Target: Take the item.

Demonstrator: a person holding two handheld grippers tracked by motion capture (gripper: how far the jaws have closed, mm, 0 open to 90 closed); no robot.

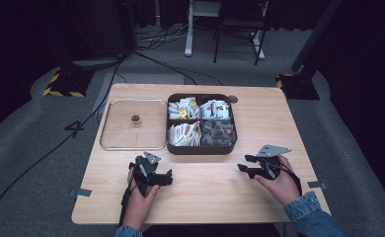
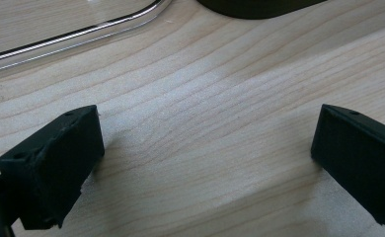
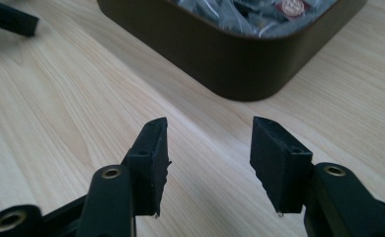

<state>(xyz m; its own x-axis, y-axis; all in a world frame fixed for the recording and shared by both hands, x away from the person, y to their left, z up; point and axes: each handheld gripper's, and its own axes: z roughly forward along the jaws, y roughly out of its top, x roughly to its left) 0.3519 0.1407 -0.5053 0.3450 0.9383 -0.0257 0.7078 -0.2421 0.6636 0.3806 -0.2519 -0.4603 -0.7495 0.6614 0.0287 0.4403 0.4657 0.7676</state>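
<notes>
A dark brown box with four compartments of small packets stands at the table's middle. Its clear lid with a gold knob lies flat to its left. My left gripper rests low near the front edge, below the box's left corner, jaws wide open on bare wood. The lid's rim and the box's base lie just beyond it. My right gripper sits front right, open and empty, facing the box's rounded corner.
The wooden table has bare surface along its front, between the two hands. A round grommet sits behind the box. Tape marks stick to the table's side edges. Part of the left gripper lies at the top left of the right gripper view.
</notes>
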